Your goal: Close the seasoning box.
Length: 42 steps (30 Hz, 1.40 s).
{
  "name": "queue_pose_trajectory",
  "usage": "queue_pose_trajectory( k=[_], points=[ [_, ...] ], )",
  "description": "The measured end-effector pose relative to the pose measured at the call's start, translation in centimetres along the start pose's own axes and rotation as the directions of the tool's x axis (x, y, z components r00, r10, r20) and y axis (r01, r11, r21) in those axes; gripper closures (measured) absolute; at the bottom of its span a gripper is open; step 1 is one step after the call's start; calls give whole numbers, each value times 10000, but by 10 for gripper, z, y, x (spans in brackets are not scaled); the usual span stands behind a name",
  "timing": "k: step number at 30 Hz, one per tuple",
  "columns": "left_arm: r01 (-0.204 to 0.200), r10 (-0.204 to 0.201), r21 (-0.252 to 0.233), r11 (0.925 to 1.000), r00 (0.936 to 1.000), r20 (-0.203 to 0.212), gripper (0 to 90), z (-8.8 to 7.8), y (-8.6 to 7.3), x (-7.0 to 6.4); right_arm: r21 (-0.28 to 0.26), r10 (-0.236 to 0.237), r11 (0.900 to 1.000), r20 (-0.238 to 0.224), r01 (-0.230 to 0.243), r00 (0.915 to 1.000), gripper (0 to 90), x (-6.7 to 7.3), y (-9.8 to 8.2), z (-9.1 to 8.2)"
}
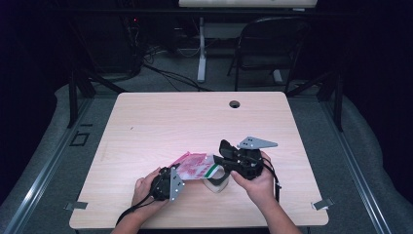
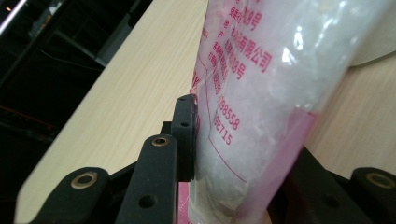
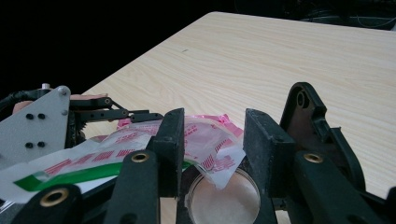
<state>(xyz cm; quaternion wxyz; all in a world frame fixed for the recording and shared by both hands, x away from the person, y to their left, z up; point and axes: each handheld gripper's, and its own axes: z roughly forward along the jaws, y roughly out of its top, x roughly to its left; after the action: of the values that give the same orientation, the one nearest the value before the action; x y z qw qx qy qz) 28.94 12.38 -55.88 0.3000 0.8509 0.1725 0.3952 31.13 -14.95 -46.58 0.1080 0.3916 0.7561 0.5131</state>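
Note:
A clear plastic bag (image 1: 192, 166) with pink print and a green stripe holds white grains (image 2: 271, 93). My left gripper (image 1: 176, 174) is shut on its lower end, and one pad (image 2: 184, 135) presses into its side. The bag's other end (image 3: 205, 140) lies loose between the jaws of my right gripper (image 1: 220, 155), which stand open around it (image 3: 215, 116). Under that end, a small white cup (image 1: 217, 185) with white powder in it (image 3: 224, 203) sits on the table. The left gripper (image 3: 123, 112) also appears beyond the bag in the right gripper view.
The light wooden table (image 1: 195, 117) has a cable hole (image 1: 234, 104) near its far edge. A dark chair (image 1: 272, 44) and a white desk leg (image 1: 201, 53) stand behind the table. Both hands work close to the table's near edge.

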Motion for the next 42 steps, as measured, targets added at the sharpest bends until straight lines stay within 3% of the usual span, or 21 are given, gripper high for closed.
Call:
queue_pose_trajectory(
  k=[8,18,26,32,35,42],
  points=[
    [735,-737,63,9973,9964,413,738,3,-5,6,-69,15,10000,-14,-15,10000,575,-1,0,-1],
    [1490,-1495,135,9887,9865,663,741,6,-10,11,-83,21,10000,-22,-22,10000,572,-1,0,-2],
    [2182,-2191,191,9757,9722,822,743,7,-12,16,-102,71,9999,-20,-71,10000,568,-2,0,-2],
    [2460,-2476,284,9688,9645,919,744,8,-14,20,-69,62,10000,7,-62,10000,567,-2,0,-2],
    [2845,-2859,291,9582,9523,1066,744,8,-16,23,-71,62,10000,-5,-62,10000,566,-2,0,-2],
    [4023,-4034,374,9148,9043,1395,746,10,-24,33,-50,72,10000,-8,-72,10000,560,-1,0,-1]
  ],
)
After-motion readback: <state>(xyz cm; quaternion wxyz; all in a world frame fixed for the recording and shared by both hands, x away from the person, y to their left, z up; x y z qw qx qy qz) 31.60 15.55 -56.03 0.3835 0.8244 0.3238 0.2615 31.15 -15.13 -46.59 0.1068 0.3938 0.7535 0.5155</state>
